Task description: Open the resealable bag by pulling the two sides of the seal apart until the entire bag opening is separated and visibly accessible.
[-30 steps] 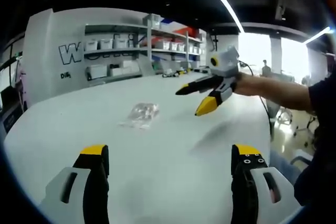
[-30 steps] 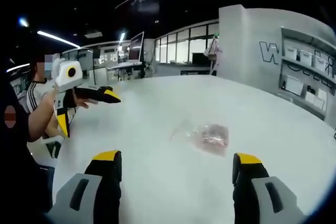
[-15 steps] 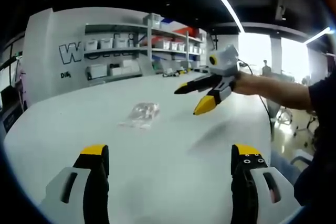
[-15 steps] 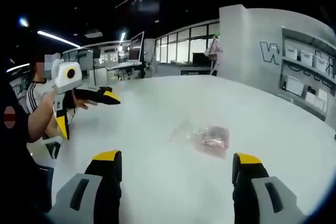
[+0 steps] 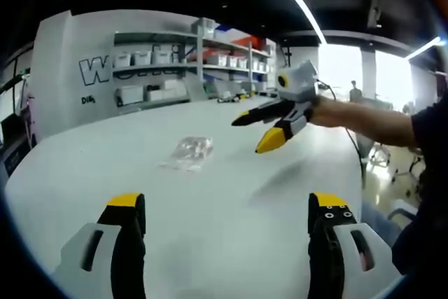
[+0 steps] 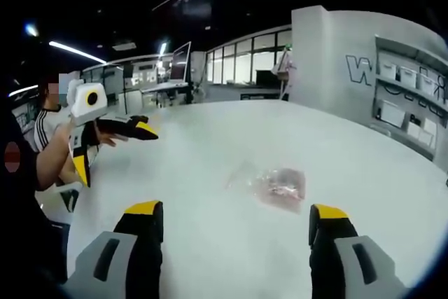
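A small clear plastic resealable bag (image 5: 187, 153) (image 6: 274, 185) lies flat near the middle of the broad white table (image 5: 231, 222), untouched. The left tool (image 5: 225, 213) (image 6: 106, 146) is held above the table with its yellow-tipped jaws spread wide, gripping nothing. The right tool (image 6: 236, 222) (image 5: 259, 132) hangs just as agape and empty, well apart from the bag.
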Action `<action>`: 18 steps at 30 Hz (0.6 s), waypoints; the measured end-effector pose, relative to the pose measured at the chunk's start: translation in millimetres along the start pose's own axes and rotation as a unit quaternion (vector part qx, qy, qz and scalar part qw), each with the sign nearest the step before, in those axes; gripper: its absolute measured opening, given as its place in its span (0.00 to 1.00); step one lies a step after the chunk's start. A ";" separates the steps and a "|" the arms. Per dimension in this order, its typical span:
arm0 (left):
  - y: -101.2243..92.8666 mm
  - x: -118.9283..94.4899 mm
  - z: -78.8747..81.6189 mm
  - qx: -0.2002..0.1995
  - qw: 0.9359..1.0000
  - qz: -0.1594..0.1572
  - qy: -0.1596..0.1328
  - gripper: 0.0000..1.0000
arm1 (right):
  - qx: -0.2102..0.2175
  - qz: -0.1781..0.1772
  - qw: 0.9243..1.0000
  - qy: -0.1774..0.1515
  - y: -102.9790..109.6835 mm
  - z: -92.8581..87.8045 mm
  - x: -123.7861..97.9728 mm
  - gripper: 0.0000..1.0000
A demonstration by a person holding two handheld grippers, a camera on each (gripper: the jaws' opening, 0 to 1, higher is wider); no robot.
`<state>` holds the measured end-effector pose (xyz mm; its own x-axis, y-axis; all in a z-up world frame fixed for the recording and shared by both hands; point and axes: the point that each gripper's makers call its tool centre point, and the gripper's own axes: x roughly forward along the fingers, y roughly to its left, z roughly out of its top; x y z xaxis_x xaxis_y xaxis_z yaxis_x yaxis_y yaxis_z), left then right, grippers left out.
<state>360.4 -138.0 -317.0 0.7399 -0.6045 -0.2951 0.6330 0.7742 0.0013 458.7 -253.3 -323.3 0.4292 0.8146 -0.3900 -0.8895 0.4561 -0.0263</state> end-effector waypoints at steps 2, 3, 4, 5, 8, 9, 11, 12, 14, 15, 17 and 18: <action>-0.3 0.3 -0.8 0.000 1.000 0.000 0.000 0.95 | -0.001 0.000 1.000 0.001 -0.6 -0.2 0.7 0.86; -0.5 0.4 -1.4 0.000 1.000 -0.001 0.001 0.95 | 0.000 0.000 1.000 0.000 -0.7 -0.1 1.1 0.86; -0.1 0.7 -1.6 0.000 1.000 -0.001 0.001 0.95 | 0.000 0.000 1.000 0.000 -0.9 0.2 1.5 0.86; 0.2 0.8 -1.6 -0.001 1.000 -0.001 0.001 0.95 | -0.001 0.000 1.000 0.000 -1.4 0.2 1.8 0.86; 1.2 1.3 -1.6 -0.002 1.000 -0.001 0.000 0.95 | 0.000 0.001 1.000 -0.001 -2.1 0.9 3.2 0.86; 1.4 1.4 -1.8 -0.002 1.000 -0.001 0.001 0.95 | 0.001 0.002 1.000 -0.001 -2.5 0.9 3.6 0.86; 2.0 1.5 -2.1 -0.001 1.000 -0.001 0.001 0.95 | 0.002 0.002 1.000 -0.002 -3.0 1.2 4.3 0.86; 2.4 1.6 -2.1 -0.002 1.000 -0.001 0.001 0.95 | 0.003 0.002 1.000 -0.002 -3.3 1.2 4.8 0.86; 2.7 1.8 -2.2 -0.003 1.000 0.000 0.000 0.95 | 0.002 0.002 1.000 -0.002 -4.2 0.9 5.7 0.86; 2.2 1.9 -2.5 -0.004 1.000 -0.001 -0.001 0.95 | 0.003 0.002 1.000 -0.001 -3.1 0.4 6.1 0.86; 1.2 2.4 -3.6 -0.003 1.000 -0.002 0.001 0.95 | 0.003 0.002 1.000 -0.001 -3.5 0.2 6.9 0.86; 1.1 2.9 -4.1 -0.003 1.000 -0.002 0.002 0.95 | 0.002 0.001 1.000 0.000 -4.1 0.1 7.3 0.86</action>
<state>362.2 -138.1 -321.8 0.7365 -0.6073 -0.2980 0.6348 0.7727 -0.0059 465.5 -249.2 -326.0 0.4274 0.8157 -0.3898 -0.8897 0.4561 -0.0210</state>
